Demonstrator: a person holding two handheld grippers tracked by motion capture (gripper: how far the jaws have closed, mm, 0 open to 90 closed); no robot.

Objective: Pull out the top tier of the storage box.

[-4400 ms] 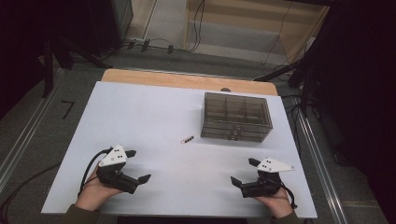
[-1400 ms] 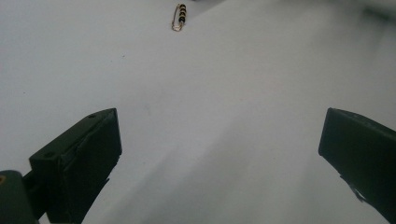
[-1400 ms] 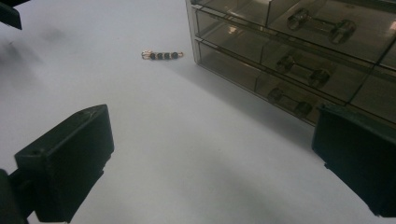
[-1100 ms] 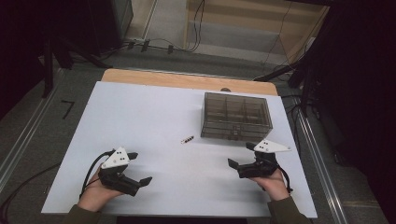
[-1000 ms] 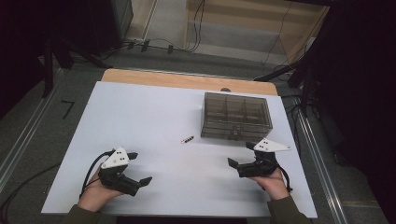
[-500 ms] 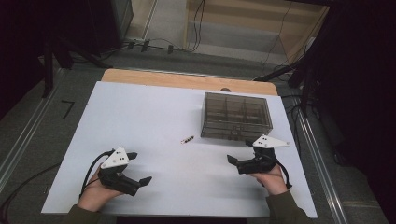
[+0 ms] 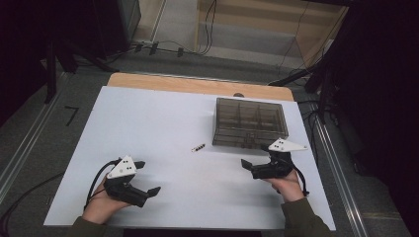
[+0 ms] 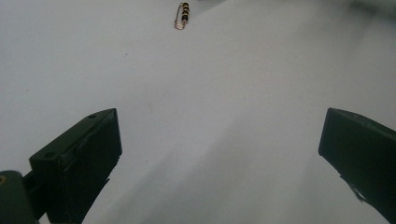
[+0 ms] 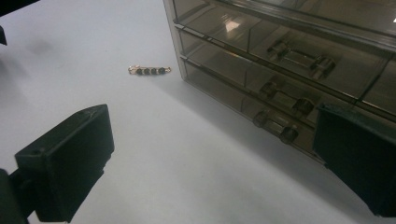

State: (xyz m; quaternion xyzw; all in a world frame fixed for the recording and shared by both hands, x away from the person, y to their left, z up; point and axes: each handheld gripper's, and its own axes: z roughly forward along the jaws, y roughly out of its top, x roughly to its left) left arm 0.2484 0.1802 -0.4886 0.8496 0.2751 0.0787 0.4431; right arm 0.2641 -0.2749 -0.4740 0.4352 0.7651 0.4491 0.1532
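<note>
Right tongs (image 7: 253, 165) (gaping) near drawer box (image 7: 249, 122).

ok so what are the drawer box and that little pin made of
The drawer box looks like smoky see-through plastic with a glossy finish: the drawers and handles show through its walls. The pin looks like thin gold-toned wire, probably metal, strung with dark beads; the beads' material is unclear.

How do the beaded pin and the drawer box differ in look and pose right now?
The beaded pin is a tiny gold pin strung with dark beads, lying flat; the drawer box is a big smoky see-through cabinet standing upright with stacked handled drawers, all shut. The pin lies in the open; the box stands close before the right gripper. Both rest untouched on the white table.
</note>
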